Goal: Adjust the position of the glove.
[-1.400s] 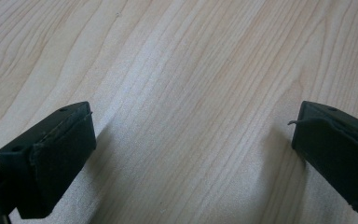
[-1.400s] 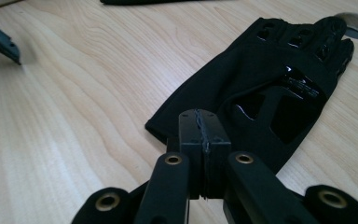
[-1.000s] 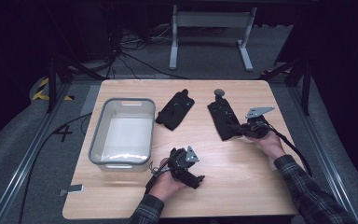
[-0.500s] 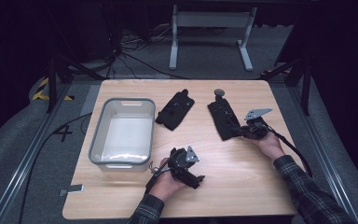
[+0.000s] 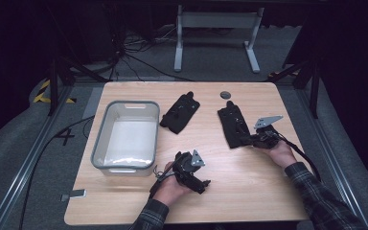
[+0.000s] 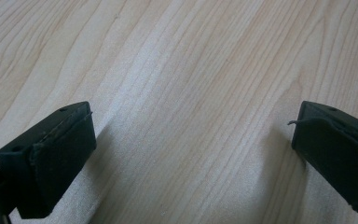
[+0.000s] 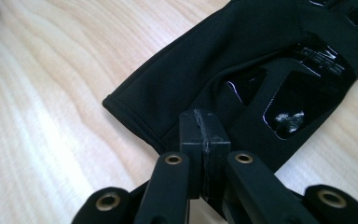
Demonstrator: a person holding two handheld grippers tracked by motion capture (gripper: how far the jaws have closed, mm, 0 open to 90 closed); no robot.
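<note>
Two grippers at work: left gripper rests low on the bare table, jaws wide apart, idle. Right gripper has jaws pressed together at the cuff of the near glove, probably pinching fabric to lift it. Farther: second glove, grey bin, likely the destination.
</note>
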